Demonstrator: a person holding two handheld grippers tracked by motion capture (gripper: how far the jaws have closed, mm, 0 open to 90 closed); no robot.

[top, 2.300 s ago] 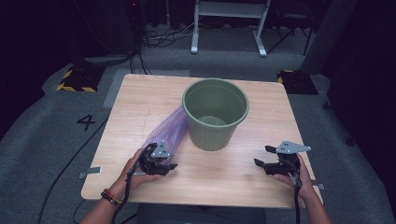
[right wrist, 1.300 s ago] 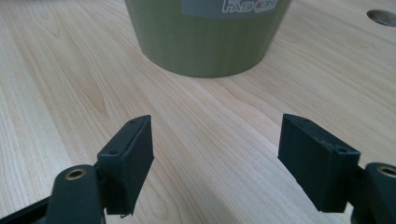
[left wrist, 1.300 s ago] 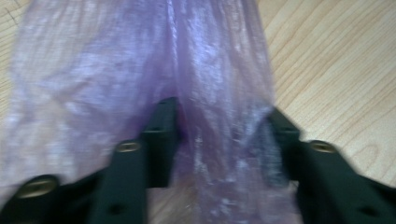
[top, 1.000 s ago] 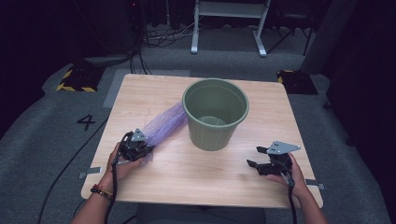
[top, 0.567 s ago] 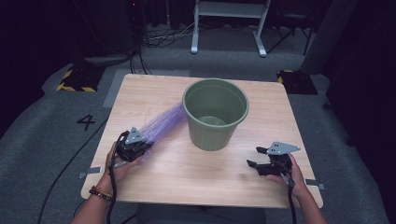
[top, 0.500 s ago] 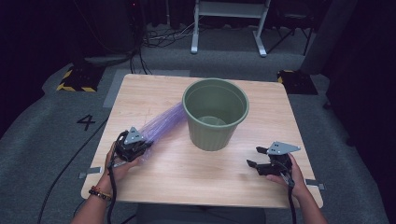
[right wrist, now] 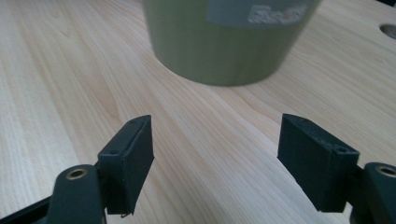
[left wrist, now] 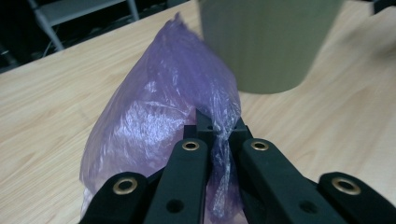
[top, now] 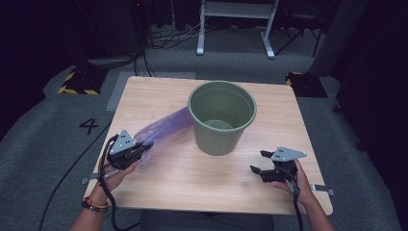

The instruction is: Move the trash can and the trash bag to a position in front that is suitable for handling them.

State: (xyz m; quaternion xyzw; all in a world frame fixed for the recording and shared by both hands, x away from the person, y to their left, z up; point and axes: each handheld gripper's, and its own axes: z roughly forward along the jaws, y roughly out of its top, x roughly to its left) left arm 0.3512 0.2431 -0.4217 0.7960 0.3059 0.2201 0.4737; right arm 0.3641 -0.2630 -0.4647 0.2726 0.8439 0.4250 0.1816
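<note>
A thin purple plastic bag (top: 163, 126) stretches across the wooden table from the left side of a green plastic bin (top: 221, 118). My left gripper (top: 144, 146) is shut on the bag's near end, which is bunched between its jaws. In the left gripper view the bag (left wrist: 163, 107) balloons up beyond the left gripper (left wrist: 218, 128), with the bin (left wrist: 266, 42) behind it. At the table's front right, my right gripper (top: 257, 162) is open and points at the bin. Its jaws have just been opening a little further, with nothing between them. In its own view the right gripper (right wrist: 215, 140) hangs over bare wood before the bin (right wrist: 224, 42).
The bin stands upright at the middle of the table (top: 202, 178). Dark floor surrounds the table, with a metal frame (top: 235, 19) and cables behind it. Bare wood lies in front of the bin between my hands.
My left gripper has drawn the bag's end leftward away from the bin and lifted it slightly. The right gripper has stayed nearly in place.
</note>
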